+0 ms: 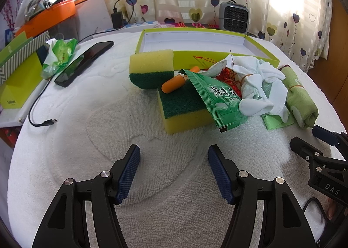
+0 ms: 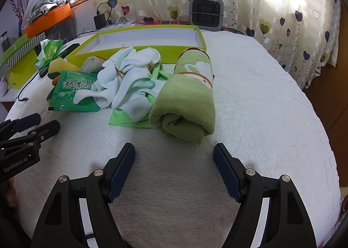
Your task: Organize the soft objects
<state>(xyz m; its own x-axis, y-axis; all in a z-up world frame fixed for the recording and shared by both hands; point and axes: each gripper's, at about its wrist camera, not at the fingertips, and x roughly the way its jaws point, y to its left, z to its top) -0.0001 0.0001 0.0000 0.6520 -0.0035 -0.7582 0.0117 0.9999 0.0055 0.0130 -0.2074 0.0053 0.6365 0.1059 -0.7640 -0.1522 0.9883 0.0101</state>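
- Both grippers hovered low over the white towel (image 2: 250, 100) with jaws apart and nothing between them: the left gripper (image 1: 174, 168) faced the sponges, the right gripper (image 2: 174, 167) faced the roll (image 2: 187, 100).
- Nearest the right gripper, the green roll lay on its side, bound by a band, just beside the socks (image 2: 128, 73).
- Risk, as I judged it: the socks, tea packet (image 1: 217, 97) and a green sheet overlapped in one heap, so a pinch at the socks could drag the packet along.
- Another risk: an orange capsule (image 1: 173, 84) rested on the near sponge (image 1: 184, 110) and leaned toward the far sponge (image 1: 151, 69); lifting either could roll it off.
- Loose red string near the heap might snag a finger.
- Behind the heap, the tray (image 1: 261, 46) stood open, and what showed of its inside was bare; the soft things all lay outside it, in front of its near wall.
- At far left, an orange bin (image 1: 50, 17) held clutter I could not identify.
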